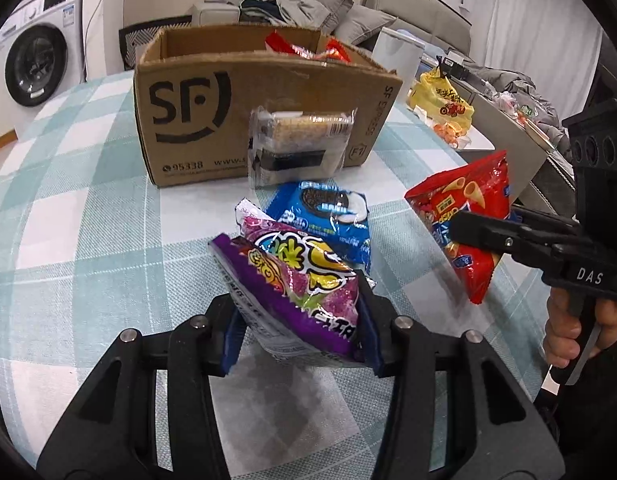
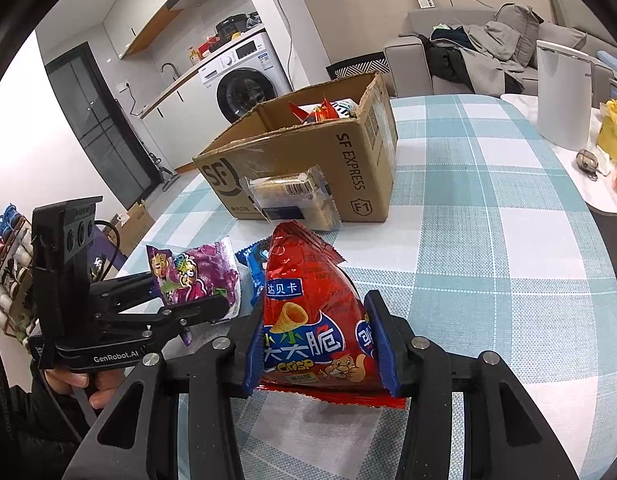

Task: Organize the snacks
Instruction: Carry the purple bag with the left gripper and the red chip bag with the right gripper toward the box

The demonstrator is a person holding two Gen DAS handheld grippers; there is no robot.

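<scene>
Snacks sit clamped in both of your grippers just short of the cardboard box (image 1: 264, 108), so lift the left gripper (image 1: 298, 320) with its purple packet (image 1: 296, 292) and the right gripper (image 2: 318, 344) with its red crisp bag (image 2: 312, 320) clear over the box's near wall before releasing.

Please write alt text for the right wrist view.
The right gripper holds a red crisp bag above a checked tablecloth. The left gripper holds a purple snack bag; an open cardboard box stands behind.
</scene>
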